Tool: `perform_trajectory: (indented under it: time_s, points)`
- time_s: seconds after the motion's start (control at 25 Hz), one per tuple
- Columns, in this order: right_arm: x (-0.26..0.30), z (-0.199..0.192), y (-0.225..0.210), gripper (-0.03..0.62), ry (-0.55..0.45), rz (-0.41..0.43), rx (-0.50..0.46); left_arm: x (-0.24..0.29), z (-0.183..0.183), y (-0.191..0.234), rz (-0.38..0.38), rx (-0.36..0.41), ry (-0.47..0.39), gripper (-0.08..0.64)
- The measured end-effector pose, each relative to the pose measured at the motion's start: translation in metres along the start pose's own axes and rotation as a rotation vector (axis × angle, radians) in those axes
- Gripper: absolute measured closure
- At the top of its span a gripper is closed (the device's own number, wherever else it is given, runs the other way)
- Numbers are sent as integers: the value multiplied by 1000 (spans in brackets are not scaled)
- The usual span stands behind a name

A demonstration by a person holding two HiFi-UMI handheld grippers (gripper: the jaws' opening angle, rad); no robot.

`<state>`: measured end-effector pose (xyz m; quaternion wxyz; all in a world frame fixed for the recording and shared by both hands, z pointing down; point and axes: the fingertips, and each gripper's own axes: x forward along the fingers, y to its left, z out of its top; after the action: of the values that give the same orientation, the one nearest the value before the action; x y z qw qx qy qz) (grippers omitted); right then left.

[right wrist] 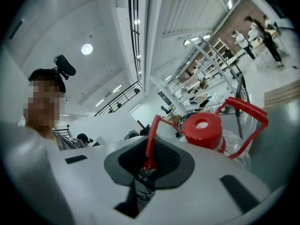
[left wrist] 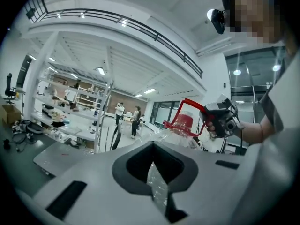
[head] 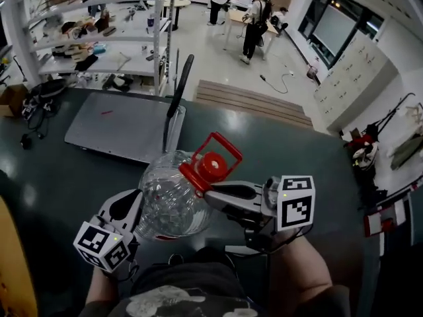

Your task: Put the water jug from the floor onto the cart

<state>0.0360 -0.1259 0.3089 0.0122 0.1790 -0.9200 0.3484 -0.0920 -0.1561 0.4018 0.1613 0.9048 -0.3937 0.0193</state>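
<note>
Pinching water jug [head: 165, 203]: right gripper [head: 207, 193] jaws on handle [head: 223, 146], left gripper [head: 134, 208] jaws on body.

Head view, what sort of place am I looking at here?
Most likely a large open workshop or lab: metal shelving crowded with gear, people standing at a work table on the open floor, and a railed mezzanine overhead in the left gripper view.
</note>
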Motion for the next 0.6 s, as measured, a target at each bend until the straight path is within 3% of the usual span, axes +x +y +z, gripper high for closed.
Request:
perform_trajectory:
  time_s: [0.28,0.44,0.6]
  points:
    - [81,-32,-39,565,69,71,81,-33,-21,54,142,-70,0,552]
    - [134,-46,-75,565,132,98,141,-32,-29,99,216,-113,16,552]
    - [178,-47,-109,565,193,142,134,-17,-21,137,265,-123,12,552]
